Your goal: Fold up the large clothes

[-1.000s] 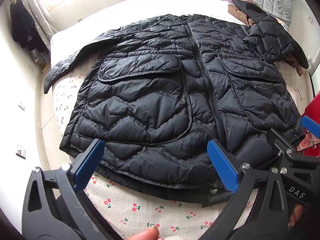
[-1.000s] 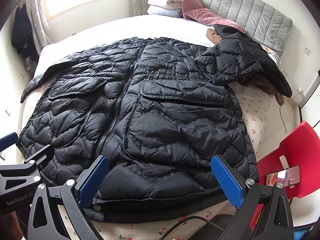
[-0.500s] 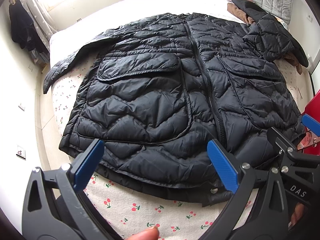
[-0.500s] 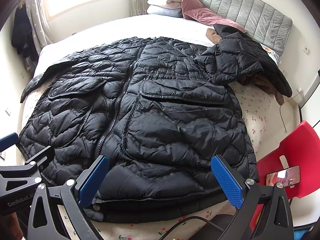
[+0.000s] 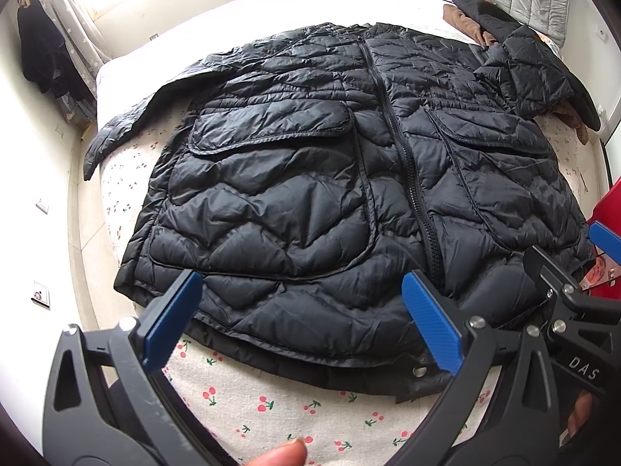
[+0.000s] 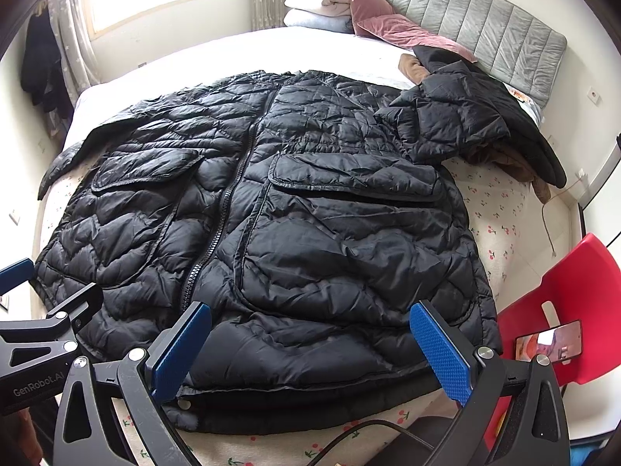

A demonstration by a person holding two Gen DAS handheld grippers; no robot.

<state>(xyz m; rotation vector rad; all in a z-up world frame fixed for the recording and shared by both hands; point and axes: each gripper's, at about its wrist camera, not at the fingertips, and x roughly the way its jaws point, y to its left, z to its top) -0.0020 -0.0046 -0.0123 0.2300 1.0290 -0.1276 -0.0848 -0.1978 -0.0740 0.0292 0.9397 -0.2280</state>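
**Black puffer flat on bed, both grippers wide apart**

Black quilted jacket [image 5: 330, 194] lies front-up on the bed [image 5: 271, 400], zipped, hem twd me, collar twd the grey headboard [image 6: 485, 35]. I've got the left hand-held gripper [image 5: 300, 318] hovering over the hem, jaws spread wide, nothing btwn the blue pads [image 5: 170, 318]. Right hand-held gripper [image 6: 310, 349] same deal: spread wide, over the hem on the right side, not touching fabric as far as I can see. One sleeve runs out to the left edge of the bed; the other is folded up in a heap near the headboard, on top of sth brown [image 6: 504, 159]. Cherry-print sheet [image 5: 240, 407] shows under the hem. Red chair [image 6: 559, 303] beside the bed w/ a phone [image 6: 549, 343] on it. Pink pillow [image 6: 388, 23] up top.
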